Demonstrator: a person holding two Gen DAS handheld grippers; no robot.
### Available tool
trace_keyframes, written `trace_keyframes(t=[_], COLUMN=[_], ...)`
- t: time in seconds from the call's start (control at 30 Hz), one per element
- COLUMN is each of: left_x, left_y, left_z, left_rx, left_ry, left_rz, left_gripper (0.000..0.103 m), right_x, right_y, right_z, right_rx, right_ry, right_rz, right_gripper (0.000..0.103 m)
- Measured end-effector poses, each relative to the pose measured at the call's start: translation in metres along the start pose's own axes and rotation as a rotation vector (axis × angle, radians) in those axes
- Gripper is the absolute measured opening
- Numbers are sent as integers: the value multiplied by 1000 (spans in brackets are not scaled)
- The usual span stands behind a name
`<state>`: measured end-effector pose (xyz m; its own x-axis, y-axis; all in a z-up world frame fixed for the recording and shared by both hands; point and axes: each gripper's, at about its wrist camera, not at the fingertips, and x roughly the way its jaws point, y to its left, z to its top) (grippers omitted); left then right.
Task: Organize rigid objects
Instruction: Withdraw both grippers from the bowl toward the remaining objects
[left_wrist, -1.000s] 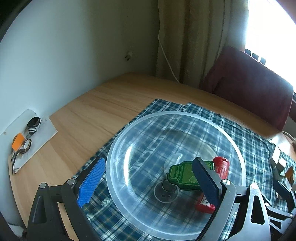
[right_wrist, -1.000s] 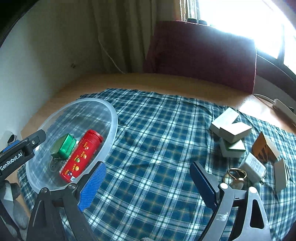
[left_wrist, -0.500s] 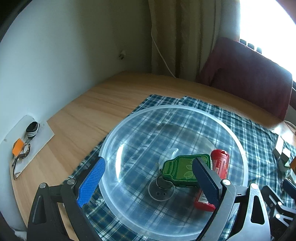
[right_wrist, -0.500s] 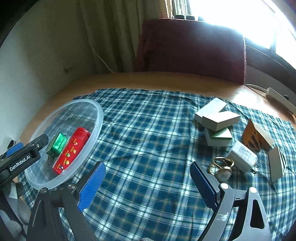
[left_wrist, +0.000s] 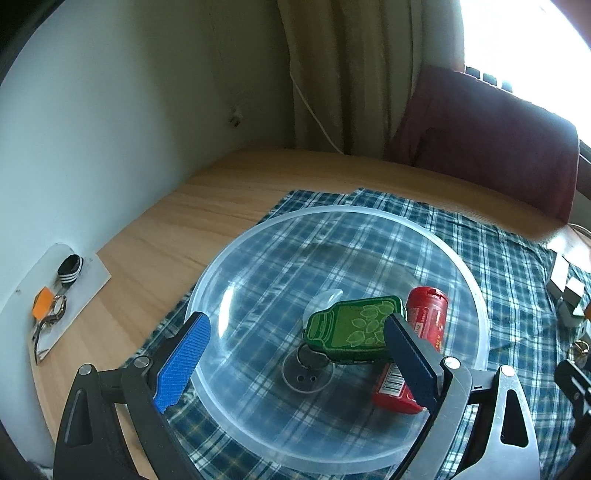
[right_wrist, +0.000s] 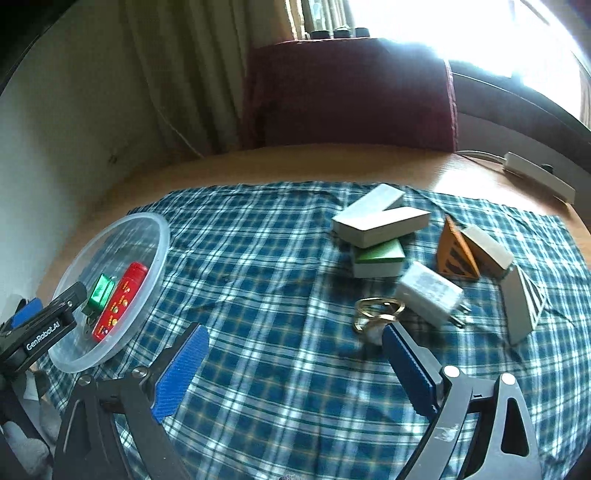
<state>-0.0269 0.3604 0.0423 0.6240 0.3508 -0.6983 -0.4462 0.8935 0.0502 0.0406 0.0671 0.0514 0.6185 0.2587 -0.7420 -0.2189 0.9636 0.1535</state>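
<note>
So far, both tongs are seen spread wide and empty: the left tongs (left_wrist: 295, 354) are held over the near rim of the clear bowl (left_wrist: 258, 236), where a green tin (left_wrist: 354, 328) and a red tube (left_wrist: 424, 317) are already placed, while the right tongs (right_wrist: 295, 365) are hung above the plaid cloth (right_wrist: 258, 258), near the gold ring (right_wrist: 376, 314). Left to sort on the counter: ring, white charger (right_wrist: 428, 295), stacked boxes (right_wrist: 380, 221), orange box (right_wrist: 456, 254). Compared with the earlier frames, the right tongs are found nearer the ring, the bowl further off left.
</note>
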Motion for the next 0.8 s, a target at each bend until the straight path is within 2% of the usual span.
trace_keyframes(t=[0.47, 0.8], left_x=[-19, -25], left_y=[-25, -52], left_z=[-3, -6], left_rx=[56, 111], left_ry=[-3, 28], left_rz=[-35, -102], left_gripper=[95, 95], right_x=[-9, -12], right_y=[-24, -37], right_z=[2, 2], right_rx=[50, 67], right_ry=[-12, -17], right_rz=[-18, -46], right_gripper=[98, 98])
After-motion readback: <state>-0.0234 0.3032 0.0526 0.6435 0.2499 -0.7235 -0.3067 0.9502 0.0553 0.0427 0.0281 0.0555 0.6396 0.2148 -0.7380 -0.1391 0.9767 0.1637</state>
